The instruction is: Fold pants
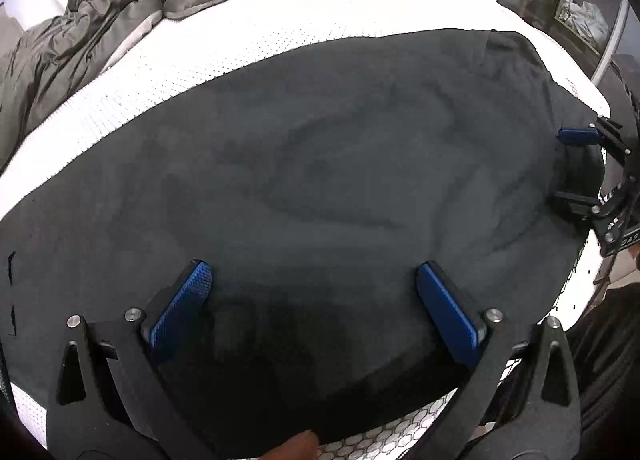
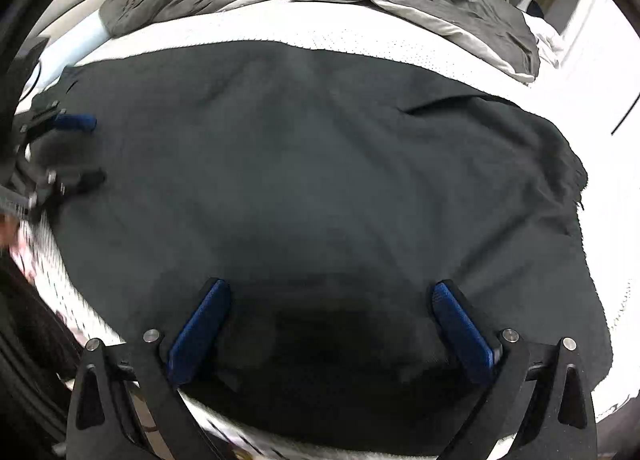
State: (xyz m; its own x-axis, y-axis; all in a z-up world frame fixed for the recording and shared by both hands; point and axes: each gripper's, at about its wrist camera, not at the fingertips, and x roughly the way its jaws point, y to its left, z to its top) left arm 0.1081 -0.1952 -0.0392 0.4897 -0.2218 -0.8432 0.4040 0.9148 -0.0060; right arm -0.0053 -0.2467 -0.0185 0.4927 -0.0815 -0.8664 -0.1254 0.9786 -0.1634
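Dark pants [image 1: 320, 179] lie spread flat on a white mattress [image 1: 160, 71], filling the middle of both views. Fabric is mostly smooth with a few shallow wrinkles; in the right wrist view one crease sits upper right of centre, and the cloth's right edge looks ragged.

Left gripper [image 1: 314, 286]: bottom of the left wrist view, jaws spread wide, blue pads [image 1: 182, 306] on each side. Nothing pinched; the pants lie under the gap between the fingers, and whether the tips touch the cloth cannot be told. The near edge of the pants runs along the bottom of the frame, with patterned mattress showing below it. A fingertip [image 1: 298, 446] shows at the bottom centre.

Right gripper [image 2: 330, 302]: bottom of the right wrist view, jaws also spread wide, blue pads [image 2: 200, 334] apart, nothing between them but the flat cloth below. Not gripping.

Each gripper appears in the other's view: the right one at the right edge of the left wrist view, near the pants' right end, jaws apart; the left one at the left edge of the right wrist view, blurred, jaws apart, over the pants' left end.

A crumpled grey duvet [image 1: 120, 3] is bunched along the top of both frames, on the far side of the mattress, well apart from the pants. A shelf [image 1: 580, 11] with items shows in the upper right of the left wrist view.
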